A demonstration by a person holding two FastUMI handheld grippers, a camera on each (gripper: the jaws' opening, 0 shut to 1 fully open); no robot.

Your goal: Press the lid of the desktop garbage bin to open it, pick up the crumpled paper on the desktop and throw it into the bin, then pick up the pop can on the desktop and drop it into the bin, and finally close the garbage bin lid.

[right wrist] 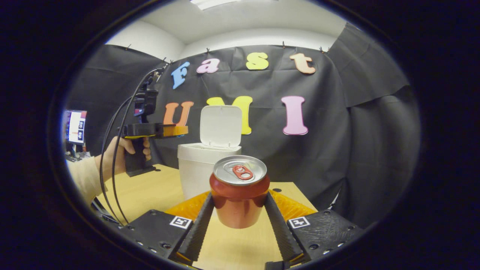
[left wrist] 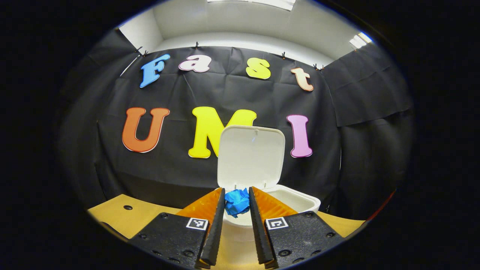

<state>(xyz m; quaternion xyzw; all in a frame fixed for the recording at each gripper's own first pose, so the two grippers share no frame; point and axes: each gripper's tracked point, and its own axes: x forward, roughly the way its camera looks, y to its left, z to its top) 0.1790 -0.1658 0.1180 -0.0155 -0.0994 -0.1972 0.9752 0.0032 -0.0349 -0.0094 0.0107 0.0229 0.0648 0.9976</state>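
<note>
White bin, blue paper, red can on a tan wood table.

I see the bin (right wrist: 197, 165) and its lid (left wrist: 250, 155) plain white, the crumpled paper (left wrist: 237, 202) bright blue, the pop can (right wrist: 239, 193) glossy red with a silver top, the table (right wrist: 150, 191) pale wood-grain.

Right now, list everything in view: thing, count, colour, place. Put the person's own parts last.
white plastic desktop bin: one, white, on the table, lid standing open.
crumpled blue paper ball: one, blue, between the left gripper's fingers, over the bin's front rim.
red pop can: one, red with silver top, upright, raised off the table, clamped in the right gripper.
wooden table: one, light wood, under the bin.
monitor: one, lit, far left of right gripper view.
left gripper: one, shut on the paper.
right gripper: one, shut on the can.
hand: one, holding the left gripper's handle.
</note>
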